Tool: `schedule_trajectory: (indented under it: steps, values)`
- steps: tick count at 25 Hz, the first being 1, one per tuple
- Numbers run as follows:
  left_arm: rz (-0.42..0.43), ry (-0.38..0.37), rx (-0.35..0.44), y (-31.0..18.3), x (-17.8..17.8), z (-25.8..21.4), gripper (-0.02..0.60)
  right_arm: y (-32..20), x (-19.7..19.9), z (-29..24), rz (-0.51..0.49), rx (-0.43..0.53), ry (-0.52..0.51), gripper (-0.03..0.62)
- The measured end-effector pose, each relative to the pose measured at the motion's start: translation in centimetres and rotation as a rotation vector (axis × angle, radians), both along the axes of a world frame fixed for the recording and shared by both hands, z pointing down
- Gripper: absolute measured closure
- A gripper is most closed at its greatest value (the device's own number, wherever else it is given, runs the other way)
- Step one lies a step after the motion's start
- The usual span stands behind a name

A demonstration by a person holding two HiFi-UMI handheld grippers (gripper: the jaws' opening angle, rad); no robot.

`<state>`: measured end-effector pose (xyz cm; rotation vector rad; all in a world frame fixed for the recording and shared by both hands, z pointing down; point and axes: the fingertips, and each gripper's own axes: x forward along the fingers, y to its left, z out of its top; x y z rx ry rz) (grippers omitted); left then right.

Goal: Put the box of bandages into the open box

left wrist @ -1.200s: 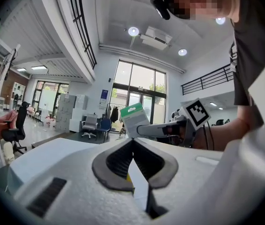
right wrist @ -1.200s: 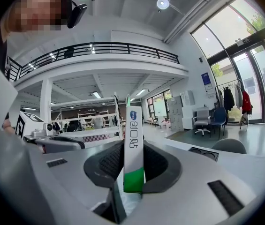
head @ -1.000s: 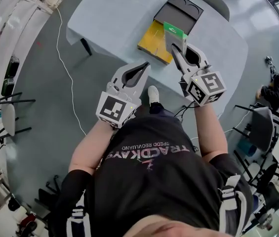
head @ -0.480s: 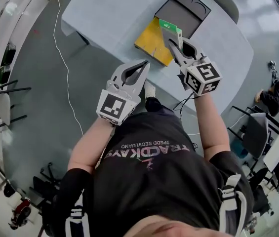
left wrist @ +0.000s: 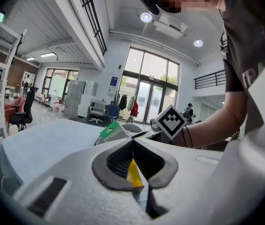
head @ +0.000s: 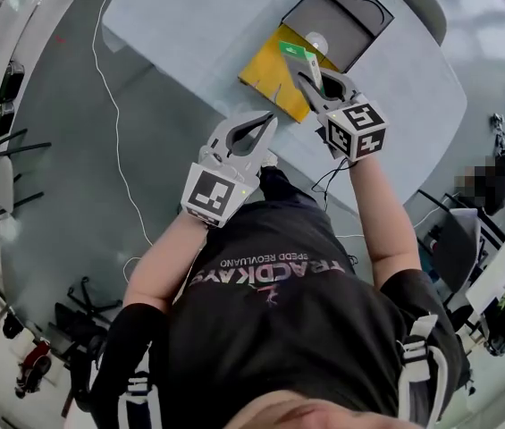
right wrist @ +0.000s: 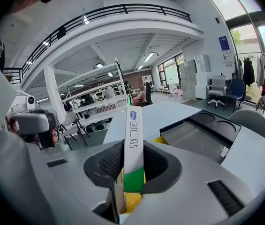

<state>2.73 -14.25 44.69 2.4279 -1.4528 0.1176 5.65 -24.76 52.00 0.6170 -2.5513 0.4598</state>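
My right gripper [head: 309, 79] is clamped on the box of bandages [right wrist: 133, 125], which stands on edge between the pads and sticks out well past the fingertips. Its narrow white side carries a blue oval logo and grey characters that look Korean, though I can't read them with any certainty. The end nearest the jaws is green. The bandage box hangs over the open box [head: 268, 77] on the table [head: 189, 16], about where that box's yellow near part meets its black far part, which has two round hollows. My left gripper [left wrist: 132, 144] has its jaws together on nothing, near the table's edge.
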Motion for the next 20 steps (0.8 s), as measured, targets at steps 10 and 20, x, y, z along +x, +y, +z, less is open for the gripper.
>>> schedule_trajectory:
  steps: [10,20]
  values:
    - [-0.046,0.012,-0.013,-1.2,-2.0,2.0,0.565,-0.1,-1.3,6.8,-0.074,-0.138,0.140,0.503]
    - [-0.068,0.066,-0.070,-1.6,-1.9,3.5,0.565,0.8,-1.8,11.3,-0.168,-0.267,0.269,0.503]
